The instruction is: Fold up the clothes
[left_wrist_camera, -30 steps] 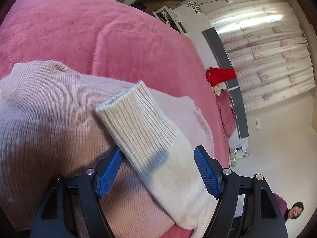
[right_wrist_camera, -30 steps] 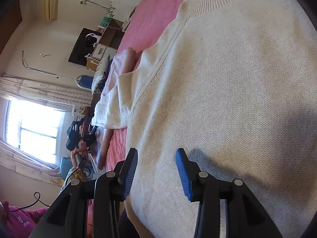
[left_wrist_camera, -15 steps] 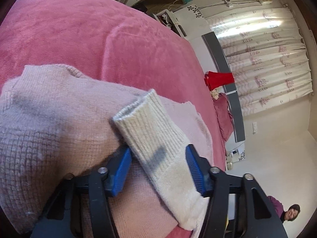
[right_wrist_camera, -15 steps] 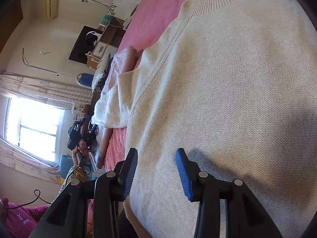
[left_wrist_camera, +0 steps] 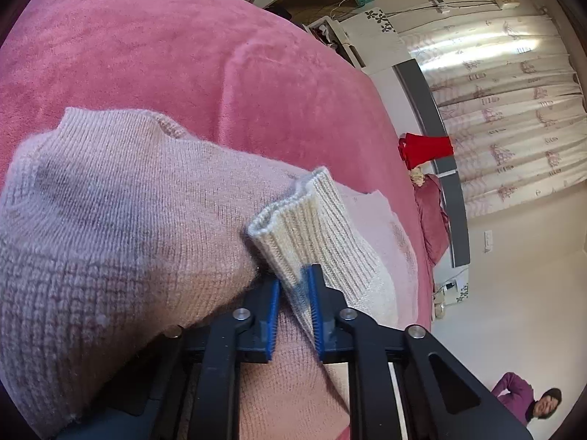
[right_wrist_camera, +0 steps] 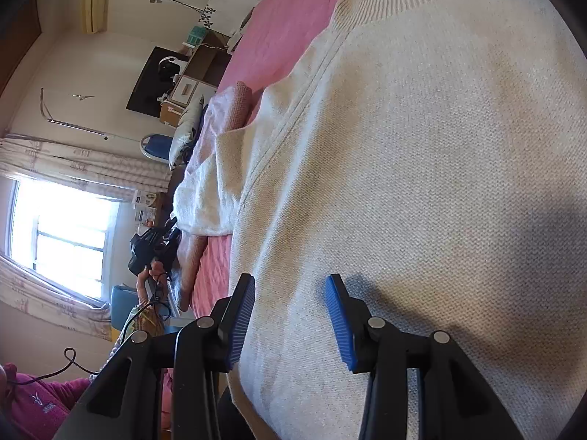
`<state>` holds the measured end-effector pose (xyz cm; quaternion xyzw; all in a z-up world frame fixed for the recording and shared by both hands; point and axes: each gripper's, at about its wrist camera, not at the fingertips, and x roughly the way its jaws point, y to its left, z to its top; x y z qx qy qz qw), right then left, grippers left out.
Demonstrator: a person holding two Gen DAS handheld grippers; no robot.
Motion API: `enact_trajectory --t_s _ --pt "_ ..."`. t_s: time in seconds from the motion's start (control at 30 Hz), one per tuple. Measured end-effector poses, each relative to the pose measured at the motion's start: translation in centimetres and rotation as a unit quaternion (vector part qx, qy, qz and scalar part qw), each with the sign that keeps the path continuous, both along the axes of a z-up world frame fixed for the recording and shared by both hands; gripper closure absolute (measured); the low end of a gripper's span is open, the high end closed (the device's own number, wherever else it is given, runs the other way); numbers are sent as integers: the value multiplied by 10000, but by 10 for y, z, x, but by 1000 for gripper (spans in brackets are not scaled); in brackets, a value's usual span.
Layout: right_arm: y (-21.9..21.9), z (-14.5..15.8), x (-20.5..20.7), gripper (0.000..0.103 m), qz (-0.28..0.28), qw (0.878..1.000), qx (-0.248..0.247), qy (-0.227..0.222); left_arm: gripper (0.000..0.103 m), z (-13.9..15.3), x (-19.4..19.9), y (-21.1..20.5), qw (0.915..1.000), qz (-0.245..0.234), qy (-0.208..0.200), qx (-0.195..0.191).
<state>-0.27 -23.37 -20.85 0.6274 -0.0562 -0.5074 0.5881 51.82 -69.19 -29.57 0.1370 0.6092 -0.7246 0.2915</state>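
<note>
In the left wrist view, the pink knit garment (left_wrist_camera: 121, 227) fills the frame from nine o'clock to the centre, lying on the pink bedspread (left_wrist_camera: 154, 58) that runs across the top from ten to one o'clock. The left gripper (left_wrist_camera: 293, 293) stands at six o'clock with its blue pads drawn close together, pinching the ribbed cuff (left_wrist_camera: 312, 234) of the cream sweater's sleeve. The cuff's open end rises out of the pads toward twelve o'clock, just right of the pink knit's edge and lying over it. At three o'clock a red cloth (left_wrist_camera: 425, 148) hangs near the patterned curtains (left_wrist_camera: 513, 110).

In the right wrist view, a window (right_wrist_camera: 62, 227) glows at nine o'clock. The right gripper (right_wrist_camera: 290, 321) sits at six o'clock, its pads spread apart and gripping nothing; the left pad lies at the edge of the cream sweater (right_wrist_camera: 422, 183), the right pad over its body. The sweater spreads from the centre to three o'clock, its ribbed collar (right_wrist_camera: 381, 0) at one o'clock.
</note>
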Motion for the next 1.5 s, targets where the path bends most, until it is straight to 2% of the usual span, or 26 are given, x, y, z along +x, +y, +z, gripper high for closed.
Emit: enact_trajectory --t_s 0.1,0.37,0.57,0.67,0.73,0.83,0.97,1.07,1.2,1.4,1.5 --pt "-1 0 2 61 7 10000 7 4 96 0 0 1 10000 -26 7 -21" --pt "-1 -3 1 61 -59 10000 21 -27 97 11 8 9 9997 109 124 -169" --pt "5 -5 -7 61 -231 9997 2 -14 97 48 0 27 9977 53 9 -681" --pt "11 -7 -14 61 -396 9992 12 4 97 75 -22 47 9940 -231 -108 -1064" --pt "15 -8 -21 61 -535 9986 8 14 97 88 -51 73 9901 -529 -110 -1292" --pt "25 -6 -32 61 -756 9971 -46 56 97 109 -95 113 9817 -973 -111 -1632" --pt "45 -3 -48 61 -999 9949 -115 101 97 137 -154 165 9656 -1561 -112 -2076" --pt "62 -2 -59 61 -1171 9929 -156 132 97 158 -199 205 9499 -1996 -113 -2401" --pt "88 0 -77 61 -1383 9900 -252 145 97 184 -259 259 9250 -2563 -108 -2804" --pt "130 -2 -108 61 -1714 9845 -359 135 97 182 -347 335 9022 -3116 -140 -2980" --pt "146 -4 -123 61 -1844 9820 -389 94 97 165 -383 369 8998 -3367 -117 -2772"
